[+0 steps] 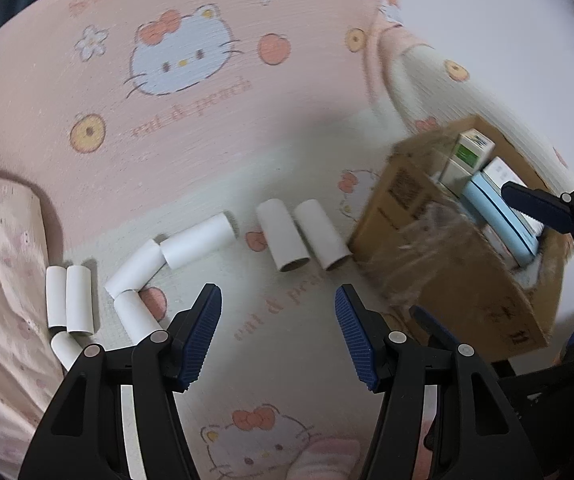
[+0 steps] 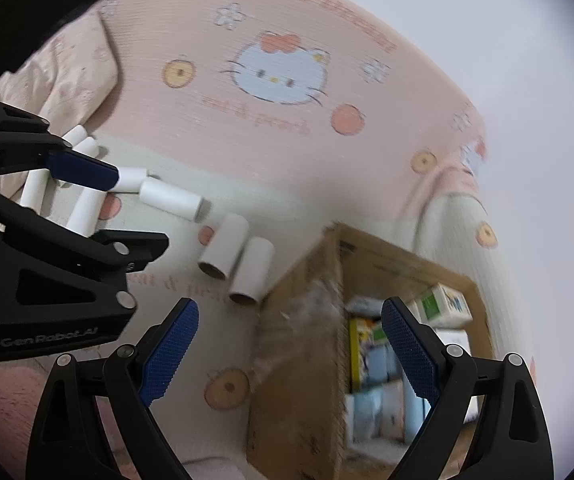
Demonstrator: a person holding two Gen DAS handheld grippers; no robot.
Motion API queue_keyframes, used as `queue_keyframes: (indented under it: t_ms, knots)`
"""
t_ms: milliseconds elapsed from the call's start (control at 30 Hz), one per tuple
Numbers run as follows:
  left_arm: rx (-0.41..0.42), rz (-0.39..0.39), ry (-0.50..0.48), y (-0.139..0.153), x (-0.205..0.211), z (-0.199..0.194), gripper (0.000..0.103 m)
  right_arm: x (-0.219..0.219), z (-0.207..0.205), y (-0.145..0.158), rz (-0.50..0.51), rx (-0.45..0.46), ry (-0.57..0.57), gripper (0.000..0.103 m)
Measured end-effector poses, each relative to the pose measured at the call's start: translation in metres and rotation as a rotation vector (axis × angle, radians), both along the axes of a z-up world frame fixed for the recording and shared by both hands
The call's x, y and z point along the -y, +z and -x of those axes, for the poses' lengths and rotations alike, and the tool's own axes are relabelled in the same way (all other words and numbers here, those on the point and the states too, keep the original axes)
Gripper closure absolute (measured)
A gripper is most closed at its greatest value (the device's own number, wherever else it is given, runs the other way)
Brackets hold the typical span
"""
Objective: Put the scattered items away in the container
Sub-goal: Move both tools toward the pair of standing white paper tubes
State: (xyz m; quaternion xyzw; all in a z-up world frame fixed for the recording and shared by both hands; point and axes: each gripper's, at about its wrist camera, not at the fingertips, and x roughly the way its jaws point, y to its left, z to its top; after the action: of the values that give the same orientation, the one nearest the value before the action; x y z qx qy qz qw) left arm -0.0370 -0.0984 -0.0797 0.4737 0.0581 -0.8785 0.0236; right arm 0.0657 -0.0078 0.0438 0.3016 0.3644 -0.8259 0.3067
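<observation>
Several white paper tubes [image 1: 199,246] lie scattered on a pink cartoon-print mat [image 1: 191,128], with two side-by-side tubes [image 1: 301,240] lying just beside the cardboard box [image 1: 447,280]. The left gripper [image 1: 278,334] hovers above the mat, its fingers spread wide and holding nothing. The right gripper [image 2: 290,354] hangs over the box edge, equally wide apart and empty. Small cartons [image 2: 443,306] fill the box, though motion blur smears their labels beyond reading. The leftmost tubes [image 1: 69,300] are partly hidden behind the left gripper's black frame, and the box's near corner is cut off
</observation>
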Motion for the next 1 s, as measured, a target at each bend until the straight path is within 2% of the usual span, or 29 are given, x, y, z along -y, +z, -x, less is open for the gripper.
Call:
queue_keyframes:
  t_ms: [133, 300, 400, 433, 567, 633, 700, 767, 800, 833, 900, 933, 967, 1000]
  knots:
    - [-0.047, -0.028, 0.054, -0.015, 0.023, 0.000, 0.040, 0.018, 0.002, -0.011, -0.003, -0.025, 0.046, 0.011]
    - [-0.087, -0.099, 0.112, -0.050, 0.048, -0.007, 0.040, 0.039, -0.002, -0.024, 0.007, -0.113, 0.110, 0.011]
    - [-0.087, -0.148, 0.144, -0.075, 0.060, -0.009, 0.040, 0.052, -0.006, -0.038, -0.001, -0.198, 0.137, 0.011]
    - [-0.085, -0.179, 0.154, -0.085, 0.065, -0.008, 0.040, 0.057, -0.008, -0.049, -0.030, -0.237, 0.141, 0.011]
    - [-0.054, -0.299, 0.171, -0.108, 0.080, -0.005, 0.040, 0.065, -0.006, -0.083, -0.149, -0.250, 0.125, 0.011]
    - [-0.055, -0.322, 0.174, -0.115, 0.083, -0.004, 0.040, 0.065, -0.004, -0.101, -0.194, -0.269, 0.110, 0.012]
    - [-0.070, -0.308, 0.165, -0.118, 0.081, -0.003, 0.040, 0.064, 0.000, -0.111, -0.207, -0.265, 0.089, 0.015]
    - [-0.090, -0.277, 0.141, -0.120, 0.077, -0.001, 0.041, 0.065, 0.002, -0.121, -0.219, -0.252, 0.079, 0.027]
    - [-0.084, -0.239, 0.133, -0.122, 0.073, 0.001, 0.041, 0.065, 0.002, -0.125, -0.219, -0.257, 0.077, 0.040]
    - [-0.078, -0.221, 0.123, -0.125, 0.072, 0.003, 0.041, 0.065, 0.005, -0.131, -0.230, -0.257, 0.065, 0.045]
    - [-0.077, -0.210, 0.099, -0.130, 0.071, 0.004, 0.041, 0.066, 0.010, -0.141, -0.277, -0.264, 0.032, 0.046]
    - [-0.083, -0.216, 0.086, -0.133, 0.071, 0.005, 0.041, 0.064, 0.015, -0.149, -0.318, -0.287, 0.012, 0.050]
    - [-0.089, -0.231, 0.073, -0.136, 0.071, 0.006, 0.041, 0.061, 0.018, -0.153, -0.338, -0.298, 0.001, 0.054]
    - [-0.091, -0.248, 0.066, -0.138, 0.071, 0.007, 0.041, 0.059, 0.021, -0.156, -0.349, -0.296, -0.014, 0.065]
